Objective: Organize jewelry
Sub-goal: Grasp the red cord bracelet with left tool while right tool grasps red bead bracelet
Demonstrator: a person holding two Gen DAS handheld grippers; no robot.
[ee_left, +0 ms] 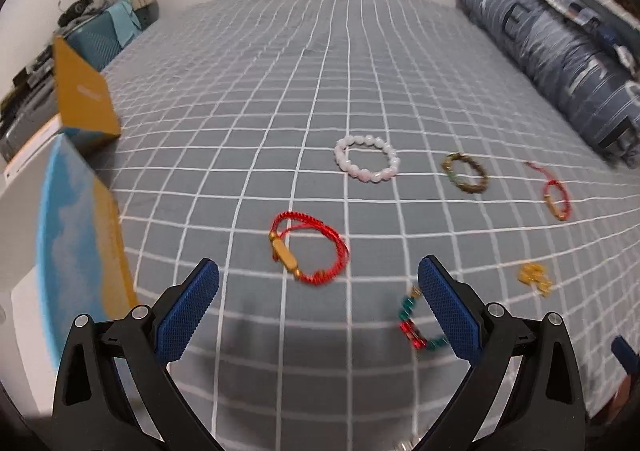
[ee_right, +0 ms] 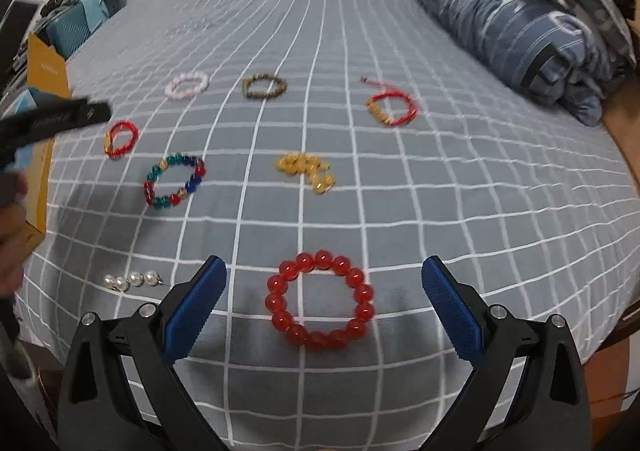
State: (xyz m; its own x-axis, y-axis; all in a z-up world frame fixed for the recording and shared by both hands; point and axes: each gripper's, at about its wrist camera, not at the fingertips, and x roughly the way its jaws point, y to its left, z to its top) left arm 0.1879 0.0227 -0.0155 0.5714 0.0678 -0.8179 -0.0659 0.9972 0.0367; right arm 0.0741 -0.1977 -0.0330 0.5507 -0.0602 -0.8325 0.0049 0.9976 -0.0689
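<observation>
No legible writing on yellow box [ee_left: 86,93] beside bed [ee_left: 280,63]

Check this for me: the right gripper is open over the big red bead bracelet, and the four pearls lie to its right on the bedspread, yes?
Not quite. The right gripper is open over the red bead bracelet, but the right wrist view shows the four pearls to its left on the bedspread.

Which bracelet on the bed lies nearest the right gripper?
The large red bead bracelet, lying flat between the open fingers of the right gripper. The other bracelets lie farther up the bed.
</observation>
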